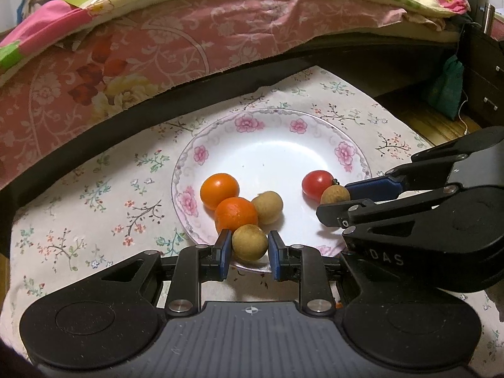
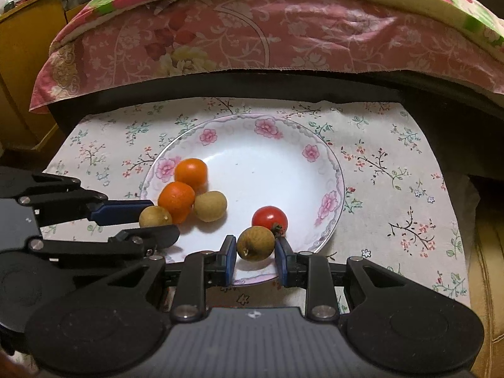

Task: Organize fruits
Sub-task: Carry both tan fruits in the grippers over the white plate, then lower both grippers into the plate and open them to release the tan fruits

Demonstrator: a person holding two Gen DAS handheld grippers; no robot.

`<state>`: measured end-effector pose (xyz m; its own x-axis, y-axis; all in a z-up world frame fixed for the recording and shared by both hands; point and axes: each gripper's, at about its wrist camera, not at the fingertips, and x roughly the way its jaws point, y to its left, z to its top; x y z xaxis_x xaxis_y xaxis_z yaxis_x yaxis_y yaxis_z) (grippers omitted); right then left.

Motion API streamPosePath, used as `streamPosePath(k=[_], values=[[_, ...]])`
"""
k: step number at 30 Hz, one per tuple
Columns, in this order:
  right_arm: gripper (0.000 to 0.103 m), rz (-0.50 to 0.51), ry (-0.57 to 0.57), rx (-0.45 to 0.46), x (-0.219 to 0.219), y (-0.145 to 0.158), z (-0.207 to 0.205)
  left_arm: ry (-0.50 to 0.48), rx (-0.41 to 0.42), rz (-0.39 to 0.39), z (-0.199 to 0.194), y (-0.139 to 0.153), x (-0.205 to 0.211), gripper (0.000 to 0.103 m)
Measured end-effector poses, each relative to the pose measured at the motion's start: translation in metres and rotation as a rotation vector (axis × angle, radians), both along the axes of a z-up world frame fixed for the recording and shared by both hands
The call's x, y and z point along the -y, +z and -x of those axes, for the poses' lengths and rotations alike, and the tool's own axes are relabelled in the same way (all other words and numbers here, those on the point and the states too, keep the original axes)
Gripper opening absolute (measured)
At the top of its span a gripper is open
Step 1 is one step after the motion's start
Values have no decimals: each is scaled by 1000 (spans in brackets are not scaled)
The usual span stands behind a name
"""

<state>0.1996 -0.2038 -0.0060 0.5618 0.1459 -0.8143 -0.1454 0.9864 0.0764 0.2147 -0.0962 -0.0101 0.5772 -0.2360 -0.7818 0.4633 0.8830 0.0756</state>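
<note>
A white plate (image 1: 277,132) with pink flowers on its rim sits on a floral cloth; it also shows in the right wrist view (image 2: 271,157). On it lie two orange fruits (image 1: 220,190) (image 1: 237,214), a red tomato (image 1: 317,184) and three brown longans. My left gripper (image 1: 249,245) has its jaws around one longan (image 1: 249,242) at the plate's near edge, with small gaps on both sides. My right gripper (image 2: 255,247) has its jaws around another longan (image 2: 255,243) beside the tomato (image 2: 269,219), also with gaps. A third longan (image 1: 267,207) lies free beside the orange fruits.
The floral cloth (image 2: 393,170) covers the low surface. A bed with a pink floral sheet (image 2: 252,31) and a dark frame rises just behind the plate. A dark drawer unit (image 1: 485,88) and a green bag (image 1: 445,91) stand at the right.
</note>
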Motion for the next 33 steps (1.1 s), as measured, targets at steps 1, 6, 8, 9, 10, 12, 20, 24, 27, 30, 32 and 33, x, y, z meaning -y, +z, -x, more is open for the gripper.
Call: streamPosePath(k=[1, 6, 8, 9, 10, 12, 20, 24, 27, 30, 32, 33], values=[[27, 2, -1, 0, 0, -1, -1, 0, 0, 2, -1, -1, 0, 32], [27, -10, -2, -3, 3, -7, -7, -5, 20, -14, -4, 0, 2, 31], [27, -6, 0, -3, 2, -8, -8, -2, 20, -15, -7, -1, 2, 31], [27, -2, 0, -2, 2, -9, -9, -1, 24, -19, -7, -1, 3, 31], [27, -1, -1, 0, 2, -9, -9, -2, 27, -23, -8, -1, 3, 31], [27, -7, -2, -2, 2, -10, -11, 1, 30, -21, -10, -1, 3, 31], [28, -5, -17, 10, 5, -10, -15, 12, 38, -19, -14, 0, 5, 33], [27, -1, -27, 13, 7, -9, -16, 20, 45, -21, -14, 0, 6, 36], [27, 1, -35, 22, 9, -7, -16, 31, 52, -22, -14, 3, 6, 41], [28, -4, -43, 26, 10, -5, -16, 36, 59, -25, -15, 5, 5, 46], [28, -7, -46, 29, 12, -4, -16, 36, 64, -29, -15, 6, 6, 46], [28, -8, -47, 30, 12, -4, -16, 35, 66, -31, -14, 7, 7, 46]])
